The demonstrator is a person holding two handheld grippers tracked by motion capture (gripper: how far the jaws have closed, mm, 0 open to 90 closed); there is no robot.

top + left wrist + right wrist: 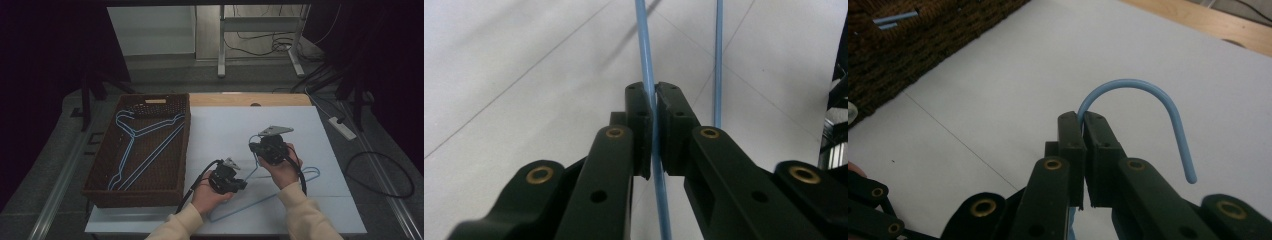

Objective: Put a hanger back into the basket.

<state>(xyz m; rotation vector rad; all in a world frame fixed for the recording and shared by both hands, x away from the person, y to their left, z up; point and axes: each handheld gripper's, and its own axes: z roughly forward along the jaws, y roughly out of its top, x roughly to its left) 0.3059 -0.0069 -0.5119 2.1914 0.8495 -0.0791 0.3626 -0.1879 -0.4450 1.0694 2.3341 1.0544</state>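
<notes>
A light blue wire hanger (260,201) lies on the white table (225,130), near the front. My left gripper (240,184) is shut on one of its thin side wires (642,40), the pads pressing the wire between them (654,92). A second wire of the same hanger (718,50) runs alongside, just to the right. My right gripper (260,146) is shut on the hanger's neck just below the curved hook (1148,85), which arches up and over past the fingertips (1082,120).
A dark wicker basket (102,150) stands at the table's left, with more blue hangers (145,131) lying inside; its woven wall (908,45) is in the right gripper view. A power strip (342,127) and cables lie on the floor to the right.
</notes>
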